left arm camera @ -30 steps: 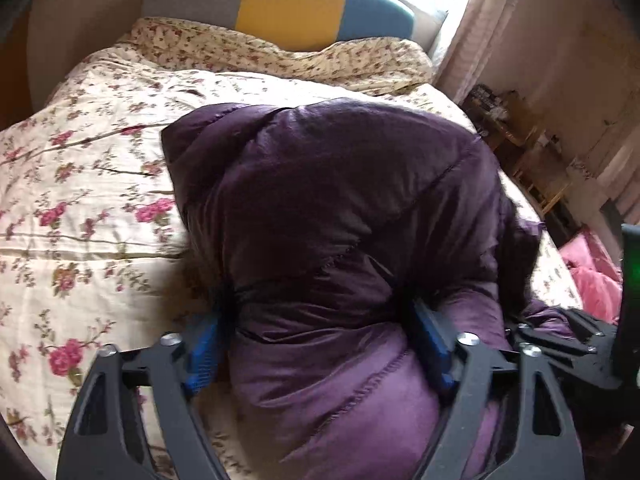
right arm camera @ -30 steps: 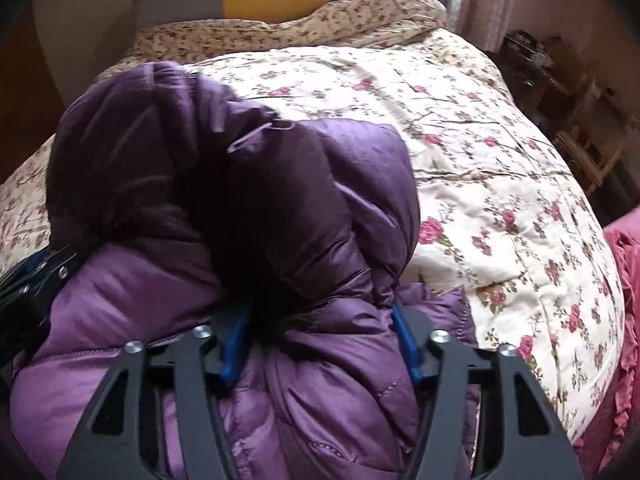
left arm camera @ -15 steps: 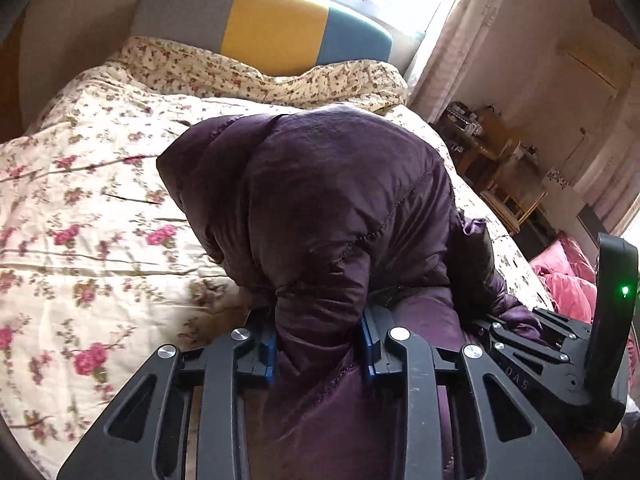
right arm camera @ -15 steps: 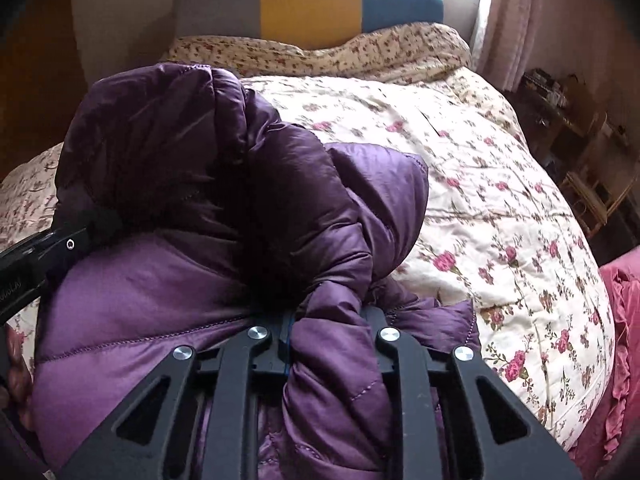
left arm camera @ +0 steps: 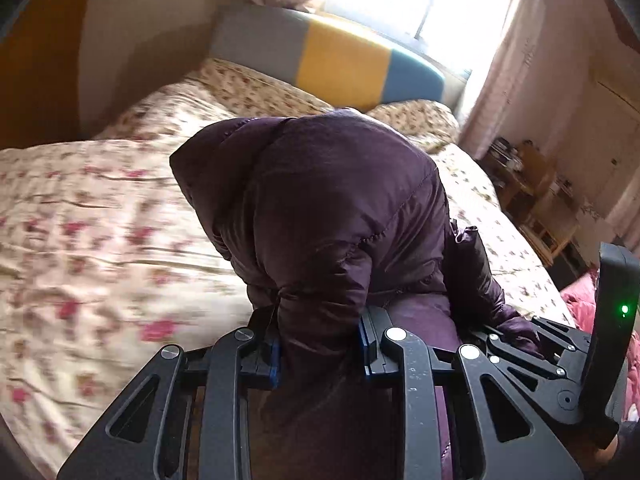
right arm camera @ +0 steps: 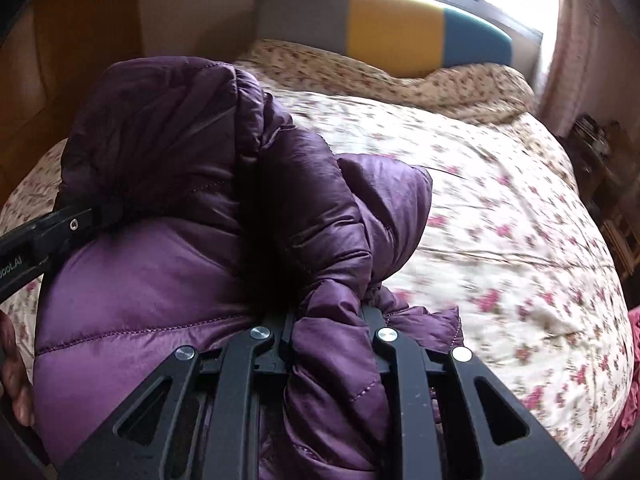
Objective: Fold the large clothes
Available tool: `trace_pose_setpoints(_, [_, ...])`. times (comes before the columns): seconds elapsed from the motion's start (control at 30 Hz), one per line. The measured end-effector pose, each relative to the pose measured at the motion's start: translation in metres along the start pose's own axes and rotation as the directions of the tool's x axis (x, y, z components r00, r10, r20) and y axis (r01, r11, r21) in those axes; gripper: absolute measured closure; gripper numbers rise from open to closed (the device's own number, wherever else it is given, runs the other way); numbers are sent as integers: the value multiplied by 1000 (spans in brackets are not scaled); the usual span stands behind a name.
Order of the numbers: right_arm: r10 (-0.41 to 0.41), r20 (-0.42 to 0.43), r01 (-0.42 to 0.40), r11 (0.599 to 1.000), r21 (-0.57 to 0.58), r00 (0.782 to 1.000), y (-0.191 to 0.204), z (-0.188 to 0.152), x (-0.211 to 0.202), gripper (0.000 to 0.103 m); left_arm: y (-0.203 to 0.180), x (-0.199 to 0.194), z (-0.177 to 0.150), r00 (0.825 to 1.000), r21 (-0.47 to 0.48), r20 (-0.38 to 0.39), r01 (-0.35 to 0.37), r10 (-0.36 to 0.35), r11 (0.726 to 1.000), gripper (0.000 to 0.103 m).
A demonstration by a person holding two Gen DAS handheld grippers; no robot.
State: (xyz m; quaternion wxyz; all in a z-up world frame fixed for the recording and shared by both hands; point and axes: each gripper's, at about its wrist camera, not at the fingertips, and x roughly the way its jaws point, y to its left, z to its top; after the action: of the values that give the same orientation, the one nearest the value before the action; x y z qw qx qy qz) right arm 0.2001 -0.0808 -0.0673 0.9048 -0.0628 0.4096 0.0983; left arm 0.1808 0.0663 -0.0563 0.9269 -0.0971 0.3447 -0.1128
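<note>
A puffy purple down jacket (left arm camera: 332, 184) is bunched up over a floral bed quilt (left arm camera: 100, 220). My left gripper (left arm camera: 320, 344) is shut on a pinched fold of its dark side, and the fabric bulges above the pads. In the right wrist view the jacket (right arm camera: 140, 280) shows a lighter, shiny panel. There my right gripper (right arm camera: 328, 340) is shut on another quilted fold. The two grippers sit close side by side: the right gripper's body (left arm camera: 520, 344) appears at the left view's lower right, and the left gripper's finger (right arm camera: 60, 228) at the right view's left edge.
The quilt (right arm camera: 500, 220) spreads beyond the jacket to a grey, yellow and blue headboard (left arm camera: 340, 64) under a bright window. Wooden shelves (left arm camera: 532, 184) and a curtain stand on the right. Pink fabric (left arm camera: 580, 304) lies at the bed's right edge.
Both grippers have closed from wide apart onto narrow folds of the jacket. They have then lifted and pulled back with it, so the jacket hangs higher and more of the headboard shows.
</note>
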Motion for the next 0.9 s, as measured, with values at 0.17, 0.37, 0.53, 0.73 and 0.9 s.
trace_pose_setpoints(0.17, [35,6,-35,998,-53,999,62,9,8,86,52,-26,1,997,-42,14,-71,71,997,75])
trace_pose_setpoints(0.37, [43,14,-41,993,-106,999,117,18,20,85,107,-34,-10,990,-117,-23,-141,139,983,75])
trace_pose_setpoints(0.53, [34,4,-34,994,-108,999,121,12,39,80,121,-24,-20,979,-149,-55,-203,197,968,61])
trace_pose_setpoints(0.73, [87,28,-84,992,-89,996,93,-3,59,74,112,-15,-32,967,-189,-45,-255,251,948,54])
trace_pose_setpoints(0.9, [127,37,-124,990,-67,991,80,-1,50,66,102,-23,-30,953,-180,-47,-302,299,936,54])
